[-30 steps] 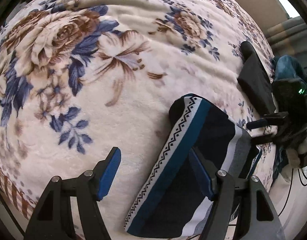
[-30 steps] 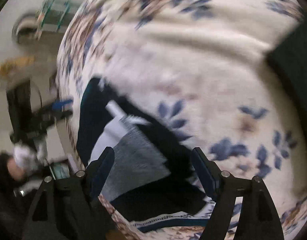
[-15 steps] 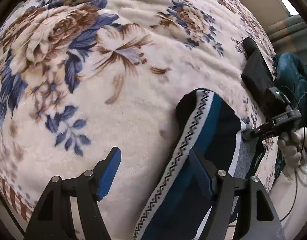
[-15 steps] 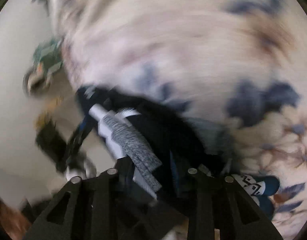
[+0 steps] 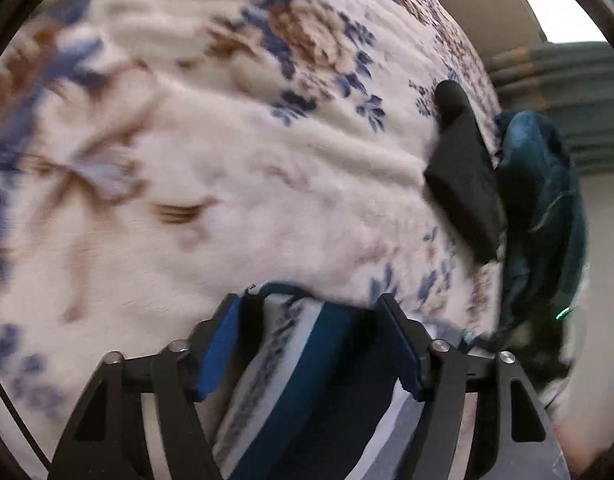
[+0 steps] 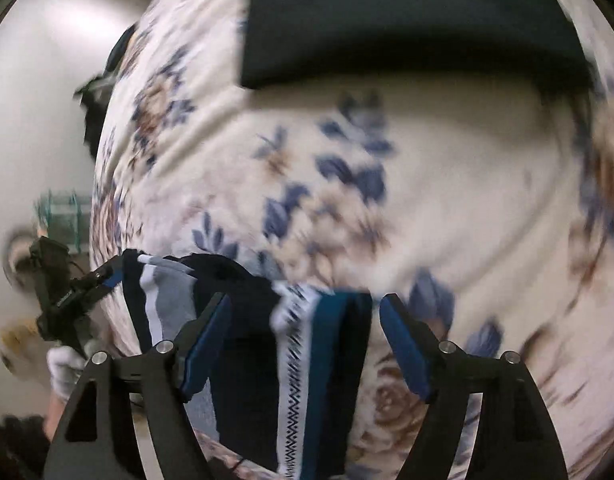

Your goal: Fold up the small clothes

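A small dark garment with blue, white and grey stripes and a zigzag band point(image 5: 319, 380) lies on the floral blanket point(image 5: 227, 160). My left gripper point(image 5: 311, 320) is low over one end of it. Its jaws are closing with the cloth between the blue pads, and I see no firm pinch. In the right wrist view the same garment point(image 6: 299, 360) runs down between the fingers of my right gripper point(image 6: 305, 308). Those jaws are opening, and a gap shows beside the right pad. The left gripper point(image 6: 103, 280) also appears there at the garment's far left edge.
A folded black garment point(image 5: 463, 184) lies near the bed's right side, large at the top of the right wrist view point(image 6: 407, 20). A crumpled teal cloth point(image 5: 539, 200) sits beside it. The bed's edge and pale floor point(image 6: 47, 120) are on the left. A gloved hand point(image 6: 67, 360) holds the left gripper.
My left gripper came down over the striped garment's end and its jaws narrowed. My right gripper closed on the garment, opened again, rolled and swung round to face the black garment.
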`<action>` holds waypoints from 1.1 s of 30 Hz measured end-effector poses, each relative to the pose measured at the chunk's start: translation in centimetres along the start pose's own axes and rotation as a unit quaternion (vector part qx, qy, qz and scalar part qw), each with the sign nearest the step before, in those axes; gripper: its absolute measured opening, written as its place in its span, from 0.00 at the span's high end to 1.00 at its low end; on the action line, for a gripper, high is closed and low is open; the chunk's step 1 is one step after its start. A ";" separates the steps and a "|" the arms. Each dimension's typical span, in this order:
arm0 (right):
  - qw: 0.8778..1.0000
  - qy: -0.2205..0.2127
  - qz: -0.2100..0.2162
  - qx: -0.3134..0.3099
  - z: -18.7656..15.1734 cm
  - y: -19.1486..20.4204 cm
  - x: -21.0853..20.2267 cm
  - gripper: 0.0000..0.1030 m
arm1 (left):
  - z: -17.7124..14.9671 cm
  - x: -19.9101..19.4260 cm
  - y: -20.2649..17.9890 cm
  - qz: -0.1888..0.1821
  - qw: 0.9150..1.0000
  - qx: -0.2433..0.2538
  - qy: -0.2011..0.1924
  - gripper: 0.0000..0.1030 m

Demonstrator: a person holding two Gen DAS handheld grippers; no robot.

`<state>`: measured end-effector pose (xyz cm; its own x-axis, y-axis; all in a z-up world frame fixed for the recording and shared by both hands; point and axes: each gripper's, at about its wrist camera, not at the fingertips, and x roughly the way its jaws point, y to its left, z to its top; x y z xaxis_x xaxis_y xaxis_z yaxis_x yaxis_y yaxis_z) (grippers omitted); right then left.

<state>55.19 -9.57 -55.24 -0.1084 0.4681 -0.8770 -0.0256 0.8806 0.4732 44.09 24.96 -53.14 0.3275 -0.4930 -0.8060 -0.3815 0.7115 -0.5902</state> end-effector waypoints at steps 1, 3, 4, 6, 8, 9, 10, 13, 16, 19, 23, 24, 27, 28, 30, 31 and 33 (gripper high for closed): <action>1.000 0.003 0.003 0.021 -0.9 0.2 1.9 0.24 | 0.4 0.5 0.5 -0.007 1.000 -0.017 -0.006 0.71; 0.998 -0.001 0.036 0.057 -2.8 -0.2 4.4 0.33 | 0.9 0.9 1.2 -0.021 0.999 -0.037 -0.014 0.83; 0.996 -0.021 0.048 0.067 -3.6 -0.3 4.8 0.67 | 1.0 1.0 1.4 -0.025 0.999 -0.043 -0.020 0.84; 0.992 -0.056 0.058 0.092 -5.0 0.2 5.9 0.96 | 1.4 0.8 1.9 -0.032 0.997 -0.059 -0.031 0.85; 0.985 -0.100 0.063 0.129 -6.1 -0.5 5.3 0.97 | 2.2 -0.3 2.5 -0.032 0.995 -0.077 -0.049 0.84; 0.981 -0.111 0.060 0.148 -6.4 -1.2 4.5 0.97 | 2.7 -1.1 3.1 -0.037 0.993 -0.092 -0.056 0.83; 0.978 -0.115 0.066 0.161 -6.6 -2.3 3.8 0.97 | 2.9 -1.8 3.5 -0.047 0.991 -0.107 -0.060 0.80; 0.980 -0.107 0.069 0.151 -7.0 -2.4 3.3 0.95 | 2.6 -3.6 4.1 -0.070 0.988 -0.121 -0.064 0.44; 0.981 -0.097 0.085 0.146 -7.7 -1.7 2.6 0.80 | 1.0 -3.6 3.2 -0.072 0.994 -0.081 -0.031 0.42; 0.983 -0.098 0.088 0.128 -8.7 -1.3 2.0 0.16 | -1.8 -3.0 2.4 -0.078 0.996 -0.030 0.011 0.28; 0.983 -0.023 0.136 0.121 -10.6 -2.8 4.6 0.10 | -5.4 -2.4 3.8 -0.076 0.996 -0.011 0.041 0.22; 0.980 -0.007 0.154 0.126 -11.1 -3.3 5.6 0.10 | -6.1 -1.9 4.5 -0.084 0.995 -0.024 0.051 0.22; 0.972 0.055 0.189 0.128 -12.6 -4.0 10.0 0.10 | -7.6 -0.5 5.6 -0.119 0.990 -0.031 0.074 0.22; 0.972 0.071 0.192 0.116 -13.0 -3.8 11.3 0.10 | -7.7 -0.1 5.5 -0.128 0.989 -0.020 0.077 0.22; 0.973 0.066 0.198 0.096 -13.2 -3.3 12.7 0.05 | -7.7 0.6 5.3 -0.132 0.988 -0.013 0.083 0.21; 0.971 0.061 0.211 0.095 -13.2 -3.2 12.8 0.01 | -7.5 0.8 5.2 -0.138 0.987 -0.014 0.086 0.21; 0.963 0.051 0.246 0.100 -12.9 -2.8 12.9 0.01 | -7.2 1.6 4.8 -0.140 0.985 -0.015 0.095 0.21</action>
<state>41.08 -6.91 -66.80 -0.1550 0.8310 -0.5342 0.2450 0.5562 0.7941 36.58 23.98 -57.55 0.2570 -0.7550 -0.6033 -0.3247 0.5205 -0.7897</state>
